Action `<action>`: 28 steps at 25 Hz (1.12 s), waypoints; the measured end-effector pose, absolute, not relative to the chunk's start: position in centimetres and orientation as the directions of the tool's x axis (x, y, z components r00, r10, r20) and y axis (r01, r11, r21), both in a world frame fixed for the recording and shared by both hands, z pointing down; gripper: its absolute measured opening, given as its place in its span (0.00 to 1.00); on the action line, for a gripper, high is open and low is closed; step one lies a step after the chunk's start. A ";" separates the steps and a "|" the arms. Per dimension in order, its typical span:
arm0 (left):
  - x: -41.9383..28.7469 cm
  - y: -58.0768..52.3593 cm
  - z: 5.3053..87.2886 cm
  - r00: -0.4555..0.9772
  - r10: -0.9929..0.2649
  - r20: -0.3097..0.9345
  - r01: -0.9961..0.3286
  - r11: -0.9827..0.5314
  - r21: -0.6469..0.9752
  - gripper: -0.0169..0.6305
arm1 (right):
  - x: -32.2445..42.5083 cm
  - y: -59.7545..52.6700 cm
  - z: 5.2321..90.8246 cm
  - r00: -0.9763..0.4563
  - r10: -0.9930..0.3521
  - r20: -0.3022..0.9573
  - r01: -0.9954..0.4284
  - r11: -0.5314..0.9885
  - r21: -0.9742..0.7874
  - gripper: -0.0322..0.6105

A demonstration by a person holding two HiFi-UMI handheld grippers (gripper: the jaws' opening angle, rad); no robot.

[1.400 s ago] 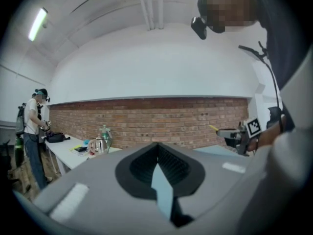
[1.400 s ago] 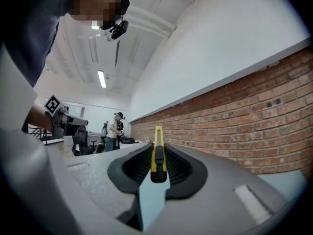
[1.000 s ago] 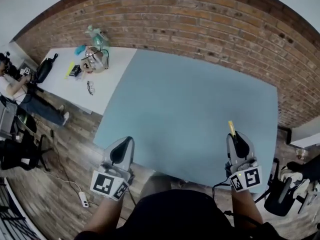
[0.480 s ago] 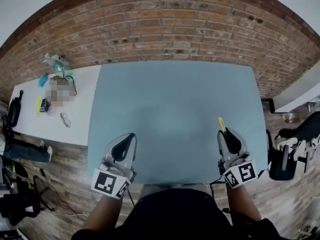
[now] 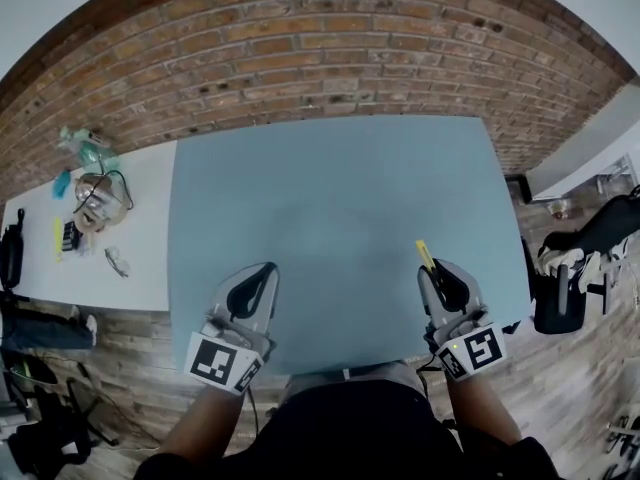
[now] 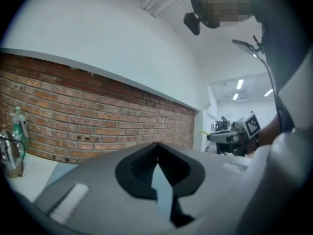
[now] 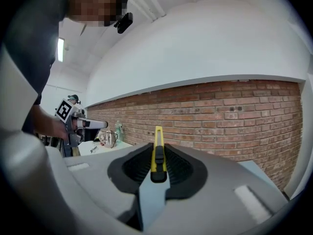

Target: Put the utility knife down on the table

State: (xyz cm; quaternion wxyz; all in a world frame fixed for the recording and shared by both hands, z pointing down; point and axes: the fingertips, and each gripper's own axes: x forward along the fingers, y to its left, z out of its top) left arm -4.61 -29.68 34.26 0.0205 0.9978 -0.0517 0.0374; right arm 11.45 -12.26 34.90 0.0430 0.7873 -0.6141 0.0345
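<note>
R gripper [image 5: 441, 268] jaws clamped on yellow knife [image 5: 424, 255], which sticks out fwd, held over desk [image 5: 330, 188] near its edge. L gripper [image 5: 264, 271] jaws together, empty.

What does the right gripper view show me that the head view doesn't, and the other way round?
Only the right gripper view: the right gripper clamped on the knife, its black slider, and ceiling lights. Only the head view: the whole blue table, bare ahead of both grippers, the floor and a black chair. Both: the knife, left gripper, brick wall and cluttered white table.
</note>
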 end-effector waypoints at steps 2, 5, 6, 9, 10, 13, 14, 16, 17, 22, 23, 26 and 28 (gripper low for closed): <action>-4.5 -29.4 34.6 0.990 -0.118 0.076 -0.121 -0.992 0.031 0.00 | 11.5 -12.4 35.2 0.227 -0.968 0.110 -0.974 -0.225 0.025 0.16; -4.2 -28.8 34.7 0.988 -0.138 0.071 -0.141 -0.989 0.034 0.00 | 11.9 -12.7 35.3 0.203 -0.973 0.107 -0.979 -0.202 0.020 0.16; -4.1 -28.6 34.8 0.987 -0.143 0.072 -0.146 -0.988 0.039 0.00 | 12.1 -12.8 35.5 0.192 -0.975 0.109 -0.981 -0.191 0.018 0.16; -3.9 -28.0 34.8 0.985 -0.154 0.071 -0.158 -0.986 0.045 0.00 | 12.2 -13.3 35.9 0.157 -0.981 0.118 -0.988 -0.156 0.011 0.16; -3.8 -27.9 34.8 0.985 -0.156 0.071 -0.160 -0.986 0.045 0.00 | 12.4 -13.4 36.1 0.146 -0.982 0.121 -0.989 -0.146 0.010 0.16; -3.3 -27.8 35.6 0.982 -0.169 0.088 -0.174 -0.984 0.047 0.00 | 13.0 -13.7 37.0 0.128 -0.983 0.132 -0.992 -0.129 0.000 0.16; -3.2 -27.7 35.9 0.980 -0.172 0.097 -0.177 -0.983 0.048 0.00 | 13.2 -13.8 37.5 0.123 -0.983 0.139 -0.992 -0.126 -0.010 0.16; -3.1 -27.6 36.5 0.980 -0.167 0.111 -0.173 -0.984 0.047 0.00 | 13.3 -13.9 38.5 0.118 -0.982 0.150 -0.992 -0.124 -0.033 0.16; -3.0 -27.4 36.7 0.980 -0.162 0.117 -0.169 -0.985 0.046 0.00 | 13.4 -14.0 38.9 0.117 -0.981 0.153 -0.991 -0.125 -0.041 0.16; -2.7 -27.1 38.2 0.977 -0.155 0.149 -0.163 -0.986 0.042 0.00 | 13.9 -14.0 40.8 0.123 -0.979 0.164 -0.987 -0.138 -0.082 0.16; -2.6 -27.0 38.4 0.976 -0.154 0.155 -0.162 -0.986 0.039 0.00 | 14.0 -14.1 41.3 0.120 -0.978 0.170 -0.986 -0.137 -0.093 0.16; -2.2 -27.0 39.2 0.973 -0.146 0.178 -0.154 -0.988 0.031 0.00 | 14.3 -14.3 42.8 0.114 -0.976 0.185 -0.985 -0.135 -0.108 0.16; -2.2 -26.9 39.9 0.970 -0.142 0.196 -0.150 -0.988 0.029 0.00 | 14.4 -14.3 43.7 0.118 -0.974 0.193 -0.983 -0.142 -0.119 0.16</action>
